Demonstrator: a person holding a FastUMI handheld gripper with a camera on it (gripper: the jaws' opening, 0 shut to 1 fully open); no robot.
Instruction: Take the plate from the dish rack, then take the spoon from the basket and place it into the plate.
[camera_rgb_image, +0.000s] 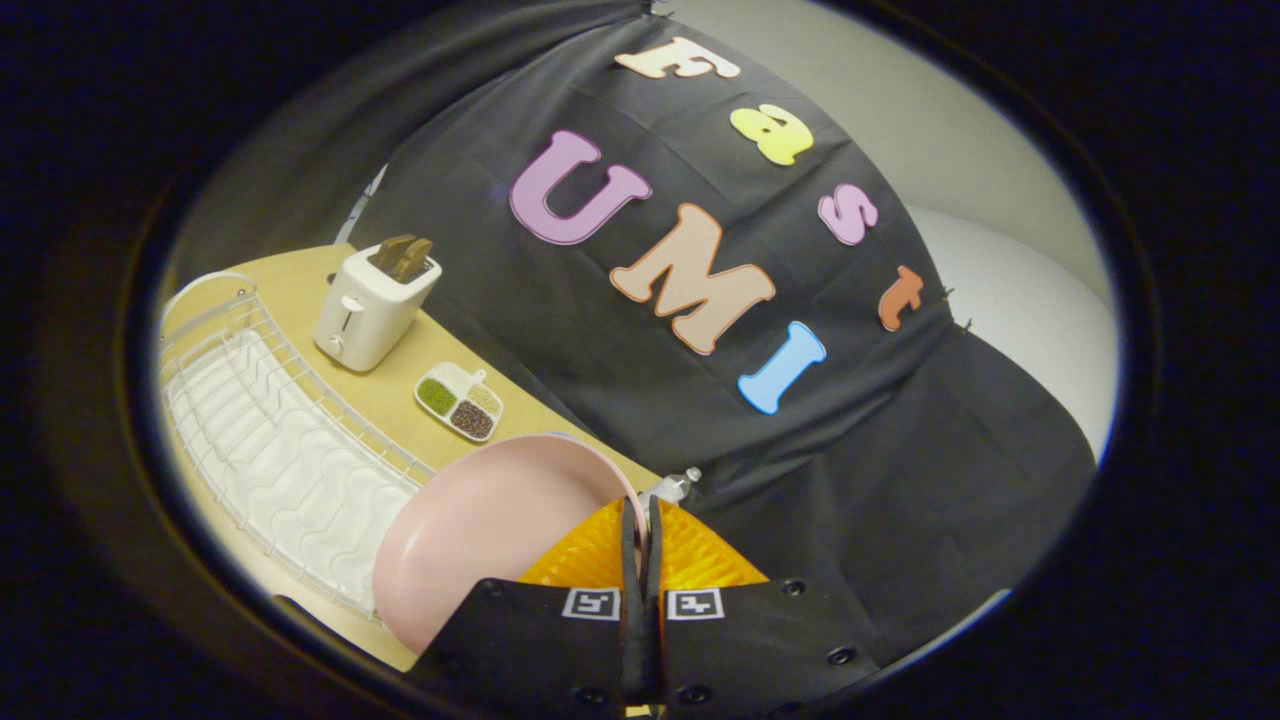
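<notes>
plate (480, 530) is out of the dish rack (290, 440) and held up in my jaws: that is my reading, since the pink rim runs straight into the narrow slit between the two fingers and the disc hangs tilted, its face turned toward the rack, with nothing visibly under it. gripper (641, 530) has its fingers drawn nearly together, pinching the plate's edge; the gap between them is only as wide as the rim.

the dish rack stands bare of crockery on the tabletop (400, 390), to the side of the plate and beyond it. i judge the first step, removal from the rack, as done. setting the plate down is not yet done, as far as i can tell.

the basket (690, 560), orange and ribbed, lies just ahead of the fingers, partly hidden behind the plate and the gripper body. i cannot make out the spoon in it; its contents are hidden from me.

remaining work, in my judgement: put the plate flat on the tabletop, release, go to the basket, take the spoon, lay it in the plate.

other items noted: a toaster (370, 305) with two slices standing in it, and a small divided dish (460, 402) of grains, both well apart from the plate.
</notes>
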